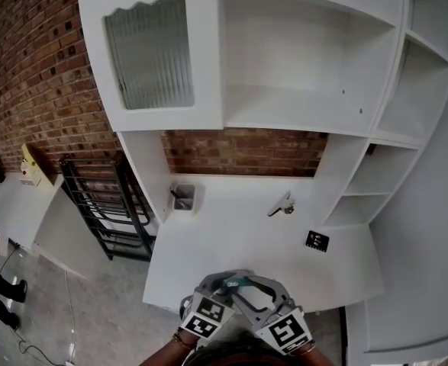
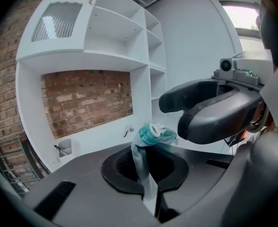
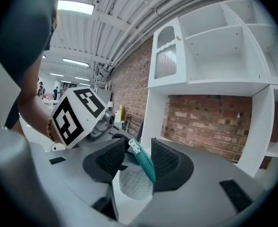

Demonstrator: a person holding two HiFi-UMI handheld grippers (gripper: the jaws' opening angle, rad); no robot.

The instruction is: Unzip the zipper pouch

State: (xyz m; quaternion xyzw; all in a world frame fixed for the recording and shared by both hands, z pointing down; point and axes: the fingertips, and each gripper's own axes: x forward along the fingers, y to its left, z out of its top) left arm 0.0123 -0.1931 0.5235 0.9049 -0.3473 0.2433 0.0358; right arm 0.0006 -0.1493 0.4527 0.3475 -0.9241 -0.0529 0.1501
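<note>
**A:** What do the jaws of the left gripper (image 2: 148, 161) have?

**B:** They are pressed together on a pale fold of the zipper pouch (image 2: 150, 136). The cloth rises out of the pinch and ends in a bunched teal top with a white piece on it.

**A:** And the right gripper (image 3: 139, 148)?

**B:** Its jaws stand apart. The teal zipper (image 3: 147, 165) runs up between them and leans toward the pad on the right of that gripper's view. Its white end piece (image 3: 134, 147) sits near the tips, and the pale mesh body of the pouch sags below. I see no pad clamped on it.

**A:** So where is the pouch?

**B:** In the air between the two grippers. They meet tip to tip low in the head view, over the near edge of the white desk (image 1: 239, 235).

**A:** What lies around them?

**B:** Three things sit on the desk, well apart from the pouch. There is a small grey cup (image 1: 183, 197) at the back left, a small dark item (image 1: 281, 205) near the middle and a black marker card (image 1: 317, 240) to the right. Behind is a brick wall (image 1: 246, 151) under white shelves (image 1: 307, 52). A black rack (image 1: 105, 212) stands left of the desk.
</note>
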